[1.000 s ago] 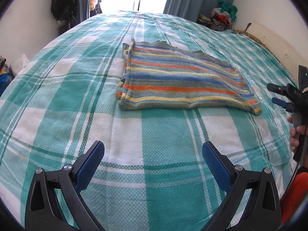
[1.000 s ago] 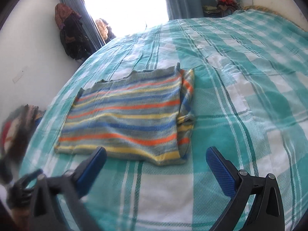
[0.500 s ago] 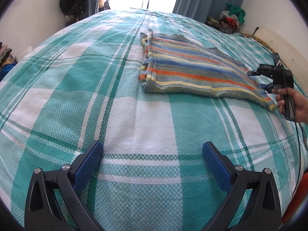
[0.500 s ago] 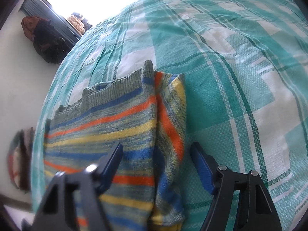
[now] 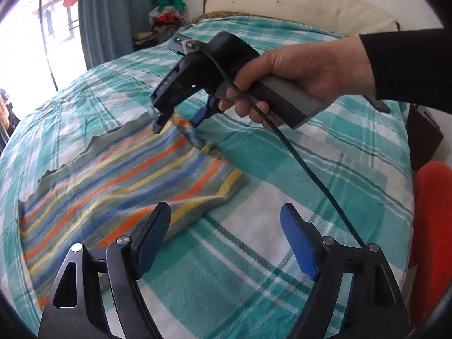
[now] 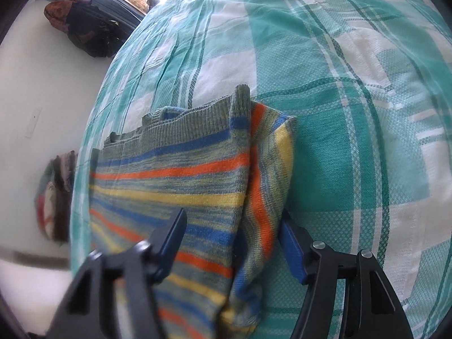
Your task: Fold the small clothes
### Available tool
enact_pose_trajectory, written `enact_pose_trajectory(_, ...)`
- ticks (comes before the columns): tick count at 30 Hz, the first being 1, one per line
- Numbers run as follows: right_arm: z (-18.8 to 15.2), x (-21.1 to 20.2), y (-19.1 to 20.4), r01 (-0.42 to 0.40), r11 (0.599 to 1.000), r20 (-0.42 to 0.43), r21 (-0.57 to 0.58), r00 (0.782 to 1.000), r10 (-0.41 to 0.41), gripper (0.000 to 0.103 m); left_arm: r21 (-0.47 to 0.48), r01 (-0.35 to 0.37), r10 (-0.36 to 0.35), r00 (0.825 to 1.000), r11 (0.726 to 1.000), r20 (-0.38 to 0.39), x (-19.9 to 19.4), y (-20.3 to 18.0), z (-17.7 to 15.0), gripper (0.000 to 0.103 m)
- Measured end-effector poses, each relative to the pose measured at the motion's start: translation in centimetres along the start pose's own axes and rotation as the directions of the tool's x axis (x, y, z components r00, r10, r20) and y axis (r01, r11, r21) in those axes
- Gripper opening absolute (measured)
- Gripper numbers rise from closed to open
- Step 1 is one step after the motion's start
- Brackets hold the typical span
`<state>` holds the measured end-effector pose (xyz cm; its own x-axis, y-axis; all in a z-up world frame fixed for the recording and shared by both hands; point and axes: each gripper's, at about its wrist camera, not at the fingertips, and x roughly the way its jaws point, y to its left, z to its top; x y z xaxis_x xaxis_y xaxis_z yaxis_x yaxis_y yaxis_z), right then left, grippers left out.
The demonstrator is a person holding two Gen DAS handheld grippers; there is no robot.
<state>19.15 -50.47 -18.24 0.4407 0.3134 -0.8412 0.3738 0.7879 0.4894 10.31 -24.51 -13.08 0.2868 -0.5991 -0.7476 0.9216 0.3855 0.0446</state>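
Left tool (image 5: 226, 234): jaws just narrowing, nothing gripped, over the bed (image 5: 282, 175) at the striped sweater's (image 5: 118, 180) near corner. Right tool (image 6: 233, 240): jaws just closing astride the sweater's folded edge; contact cannot be told.

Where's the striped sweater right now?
The striped sweater lies on the checked bedspread, left in the left wrist view; its far corner sits between the right claw fingers.
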Motion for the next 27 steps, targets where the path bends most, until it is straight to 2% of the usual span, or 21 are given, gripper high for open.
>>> enact_pose_trajectory(2, 0.0, -0.2, -0.3, -0.028, 1.0, -0.013, -0.008, 1.0, 0.028, 0.065, 0.027, 0.005, -0.002, 0.995, 1.0, -0.097, 4.9, -1.1, 1.3, 0.064)
enact_pose_trajectory(3, 0.2, -0.2, -0.5, -0.043, 0.999, -0.019, -0.007, 0.999, 0.043, 0.065, 0.037, -0.013, 0.018, 0.991, 0.999, -0.133, 6.9, -1.2, 1.5, 0.061)
enact_pose_trajectory(4, 0.4, -0.1, -0.7, -0.054, 0.999, -0.023, -0.006, 0.998, 0.054, 0.065, 0.039, -0.03, 0.035, 0.99, 0.999, -0.14, 8.2, -1.3, 1.8, 0.06)
enact_pose_trajectory(5, 0.6, 0.0, -0.8, -0.062, 0.998, -0.03, -0.009, 0.998, 0.062, 0.065, 0.026, -0.036, 0.039, 0.992, 0.999, -0.123, 8.7, -1.2, 2.0, 0.052)
enact_pose_trajectory(6, 0.9, 0.2, -0.8, -0.065, 0.998, -0.036, -0.018, 0.997, 0.064, 0.065, 0.008, -0.048, 0.049, 0.993, 0.999, -0.11, 8.9, -1.0, 2.4, 0.018)
enact_pose_trajectory(7, 1.3, 0.4, -0.7, -0.061, 0.998, -0.04, -0.028, 0.997, 0.06, 0.065, -0.008, -0.072, 0.071, 0.992, 0.997, -0.105, 8.9, -0.8, 2.7, 0.008)
enact_pose_trajectory(8, 1.7, 0.7, -0.6, -0.055, 0.998, -0.041, -0.034, 0.998, 0.054, 0.064, -0.033, -0.056, 0.053, 0.995, 0.998, -0.089, 8.6, -0.5, 2.9, 0.008)
enact_pose_trajectory(10, 2.4, 1.5, -0.1, -0.031, 0.999, -0.034, -0.043, 0.999, 0.03, 0.044, -0.056, -0.044, 0.041, 0.998, 0.997, -0.047, 7.4, -0.2, 2.9, 0.007)
enact_pose_trajectory(11, 2.7, 1.7, 0.2, -0.001, 0.999, -0.028, -0.043, 1.0, 0.0, 0.011, -0.057, -0.043, 0.041, 0.999, 0.997, -0.026, 6.6, 0.0, 2.7, 0.007)
enact_pose_trajectory(13, 3.0, 1.7, 0.9, 0.013, 1.0, -0.001, -0.014, 1.0, -0.013, 0.01, -0.08, -0.053, 0.055, 0.998, 0.995, 0.023, 4.1, 0.8, 2.2, 0.007)
enact_pose_trajectory(15, 3.0, 0.6, 2.5, -0.012, 1.0, 0.05, -0.021, 0.999, 0.013, 0.01, -0.172, -0.049, 0.063, 0.995, 0.984, 0.076, 0.8, 3.0, 1.2, 0.007)
enact_pose_trajectory(18, 3.0, -1.0, 6.7, -0.071, 0.995, 0.102, -0.069, 0.992, 0.078, 0.01, -0.371, -0.028, 0.087, 0.986, 0.928, 0.143, -4.4, 8.0, -1.4, 0.007)
enact_pose_trajectory(21, 3.4, -0.6, 12.9, -0.126, 0.981, 0.103, -0.151, 0.984, 0.142, 0.01, -0.551, -0.014, 0.131, 0.976, 0.834, 0.173, -8.4, 12.8, -5.1, 0.007)
enact_pose_trajectory(25, 3.0, 3.9, 22.1, -0.117, 0.954, 0.068, -0.276, 0.988, 0.141, 0.01, -0.703, -0.05, 0.2, 0.971, 0.709, 0.133, -10.4, 17.6, -10.0, 0.007)
enact_pose_trajectory(27, 2.2, 6.9, 25.3, -0.112, 0.945, 0.046, -0.307, 0.99, 0.133, 0.01, -0.751, -0.064, 0.22, 0.969, 0.657, 0.11, -10.6, 19.2, -11.8, 0.007)
